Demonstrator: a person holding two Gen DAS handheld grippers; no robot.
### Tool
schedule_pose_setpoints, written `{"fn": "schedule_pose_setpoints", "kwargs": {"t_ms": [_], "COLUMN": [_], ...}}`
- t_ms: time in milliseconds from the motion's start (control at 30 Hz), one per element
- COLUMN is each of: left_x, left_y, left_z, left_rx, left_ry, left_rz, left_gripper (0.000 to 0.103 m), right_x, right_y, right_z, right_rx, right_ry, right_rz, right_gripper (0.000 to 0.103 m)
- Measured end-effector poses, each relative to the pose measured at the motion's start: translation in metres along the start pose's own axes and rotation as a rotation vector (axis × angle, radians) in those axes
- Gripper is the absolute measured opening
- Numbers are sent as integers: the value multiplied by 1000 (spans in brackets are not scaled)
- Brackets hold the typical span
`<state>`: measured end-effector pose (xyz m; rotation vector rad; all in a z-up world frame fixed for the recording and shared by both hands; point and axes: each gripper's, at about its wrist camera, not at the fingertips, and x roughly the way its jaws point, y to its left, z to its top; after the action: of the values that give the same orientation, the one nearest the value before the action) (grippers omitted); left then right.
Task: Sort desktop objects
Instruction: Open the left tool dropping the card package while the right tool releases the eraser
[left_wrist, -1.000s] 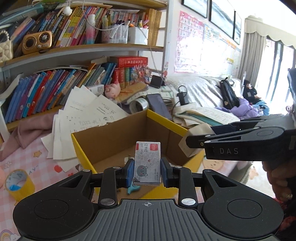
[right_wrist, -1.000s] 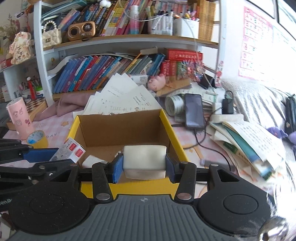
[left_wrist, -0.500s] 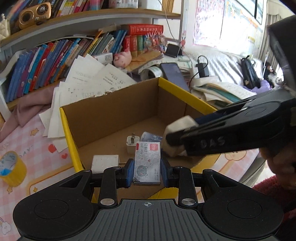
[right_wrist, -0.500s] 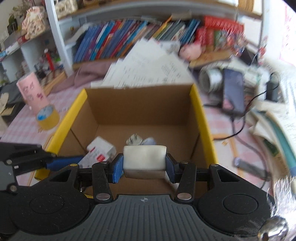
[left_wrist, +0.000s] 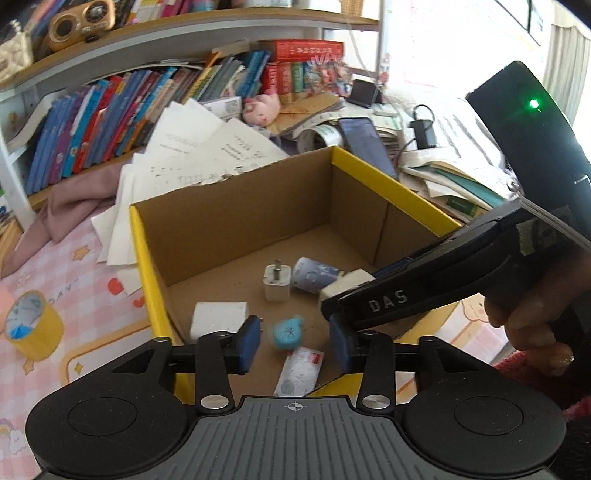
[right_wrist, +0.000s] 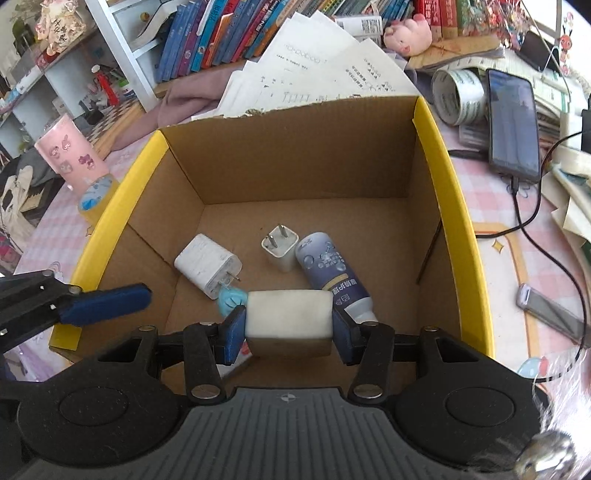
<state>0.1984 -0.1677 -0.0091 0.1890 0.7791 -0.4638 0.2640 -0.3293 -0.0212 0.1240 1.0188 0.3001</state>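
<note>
Left claw (left_wrist: 295, 345): my jaws stand apart, empty, tilted down over the cardboard box (left_wrist: 388, 182).
Staple packet (left_wrist: 300, 371): lying on the box floor below it.
Right claw (right_wrist: 288, 328): angled down into the box, clamping my white block (right_wrist: 288, 319).

Both handheld grippers hang over the open cardboard box (right_wrist: 424, 125). The left gripper (left_wrist: 295, 339) sits above the box's near wall, blue pads spread wide with nothing between them. The right gripper (right_wrist: 288, 325) reaches in from the box's right side, pads pressed against a white block (right_wrist: 288, 315). The person's right hand (left_wrist: 524, 325) wraps that gripper's handle outside the box.
</note>
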Motion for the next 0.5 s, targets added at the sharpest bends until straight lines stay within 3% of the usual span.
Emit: {"fn": "schedule_pose_setpoints", "kwargs": {"t_ms": [67,167,300,500], "left_x": [-1,-2,-5,-14], "left_y": [0,-1,-2,-3], "left_z": [-1,-1,-2,-4], "left_rx": [-10,-16,-14,-5], "left_ry": [0,-4,-17,-53], "left_rz": [25,42,57,71], "left_gripper": [52,52,54,68], "right_x": [0,-4,-10,-21], "right_y": [-2,-2,-1,2], "right_z": [-1,-1,-3,-6], "right_rx": [2,-5,-16,-7], "right_ry": [0,-14,-38,-89], "right_rz": [5,11,7,-5], "right_gripper": [49,57,58,61]}}
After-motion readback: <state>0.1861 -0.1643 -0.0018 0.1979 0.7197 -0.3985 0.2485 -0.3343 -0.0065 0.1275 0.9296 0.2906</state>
